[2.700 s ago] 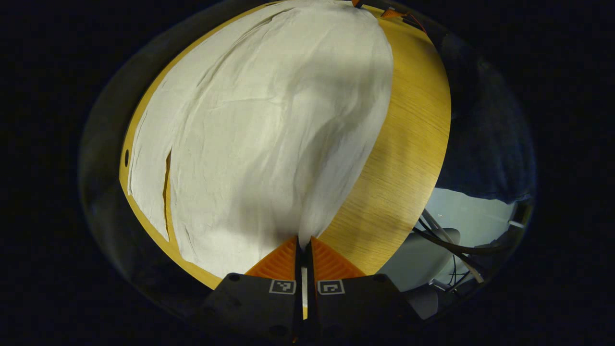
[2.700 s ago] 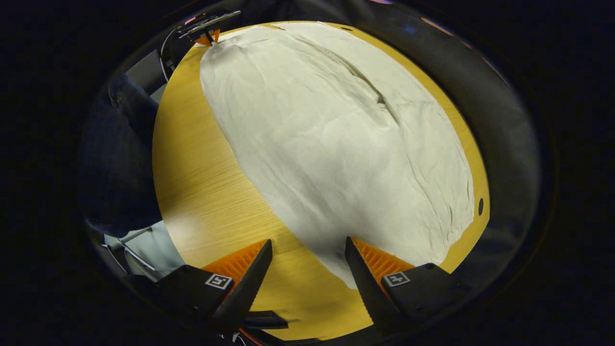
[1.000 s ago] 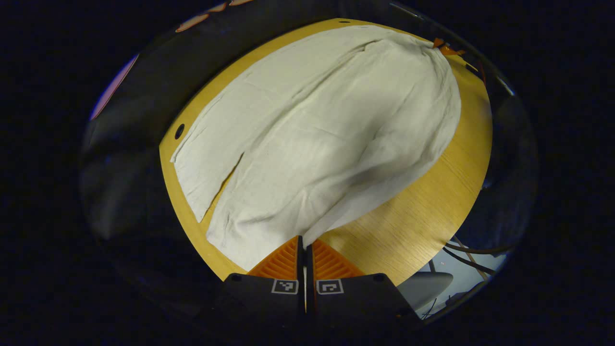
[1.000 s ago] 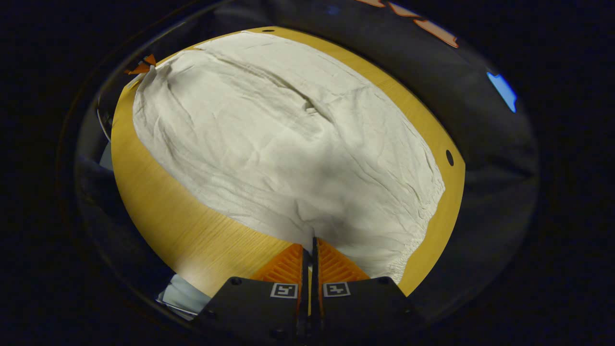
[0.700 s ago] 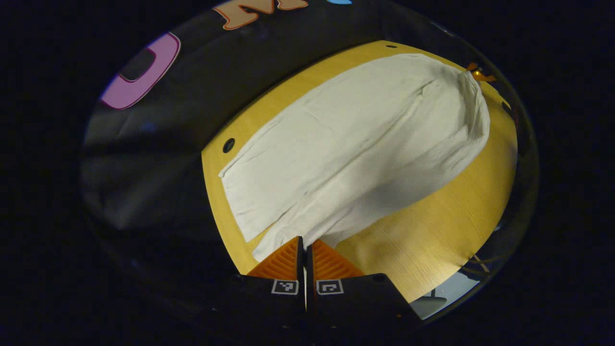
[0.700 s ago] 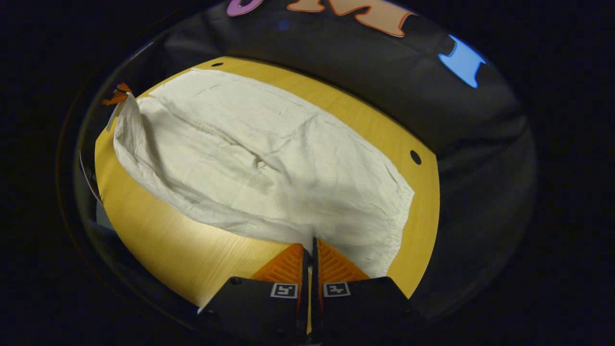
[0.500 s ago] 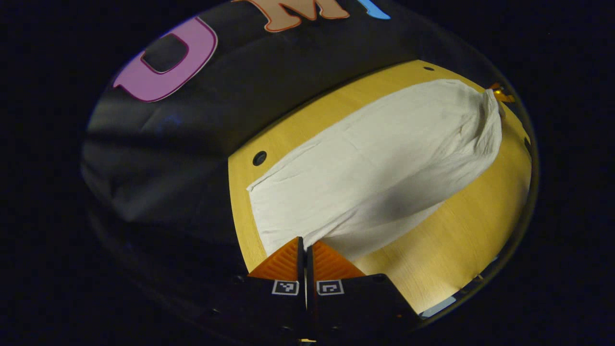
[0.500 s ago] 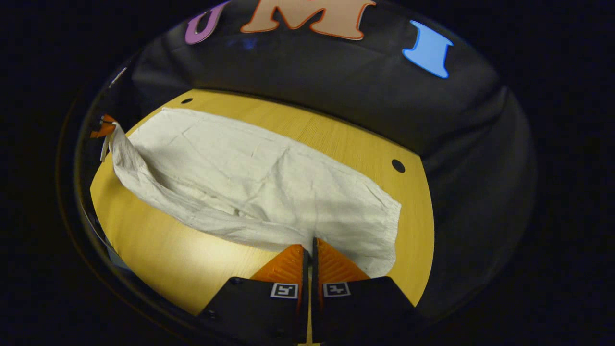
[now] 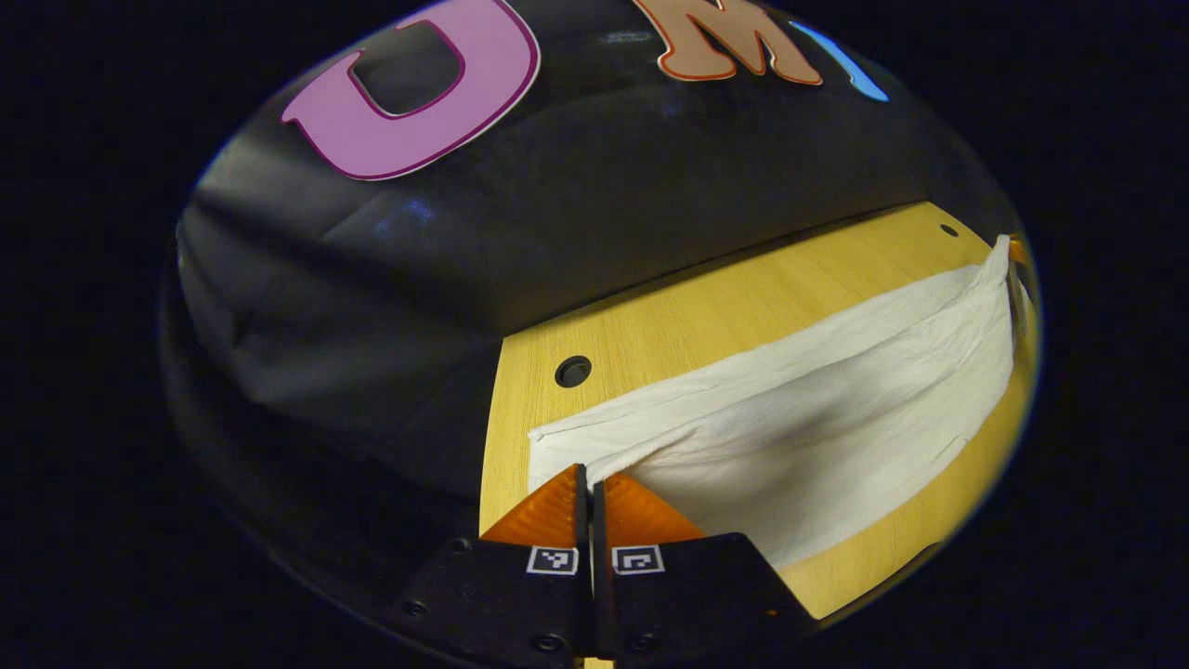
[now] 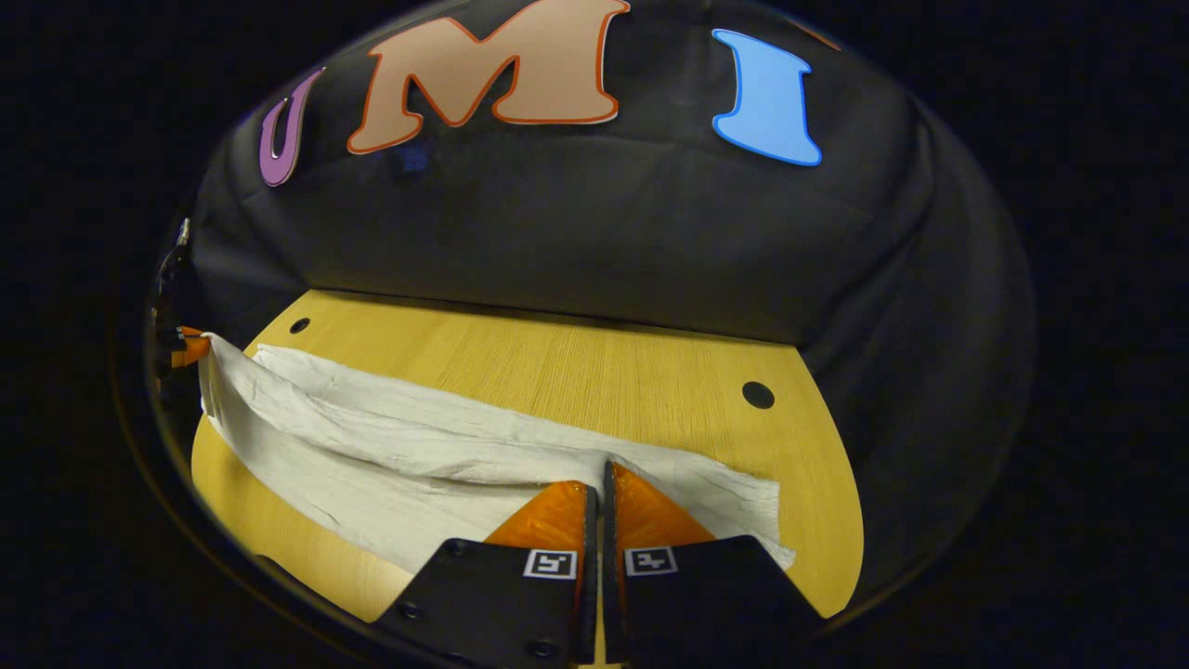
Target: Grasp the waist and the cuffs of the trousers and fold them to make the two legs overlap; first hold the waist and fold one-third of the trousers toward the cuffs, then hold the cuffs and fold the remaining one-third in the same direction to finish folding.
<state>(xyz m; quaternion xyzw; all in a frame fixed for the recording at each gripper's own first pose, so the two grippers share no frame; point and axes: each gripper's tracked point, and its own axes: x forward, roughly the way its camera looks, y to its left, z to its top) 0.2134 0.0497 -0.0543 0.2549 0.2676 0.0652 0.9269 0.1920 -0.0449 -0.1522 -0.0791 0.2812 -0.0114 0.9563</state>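
Both grippers clamp one long edge of the white trousers, left gripper at the cuffs, right gripper at the waist; the garment's long axis runs between them across the wooden table. The lifted leg hangs just above its twin, ready to drop onto it.

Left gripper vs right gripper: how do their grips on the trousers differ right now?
The left gripper pinches the cuff end of the trousers, near the table's left edge; the right gripper pinches the gathered waist end. In the right gripper view the left gripper's end of the cloth looks raised off the table; the right gripper's own end lies lower. Shared: both jaws are closed on the near edge, carrying it toward the far leg.
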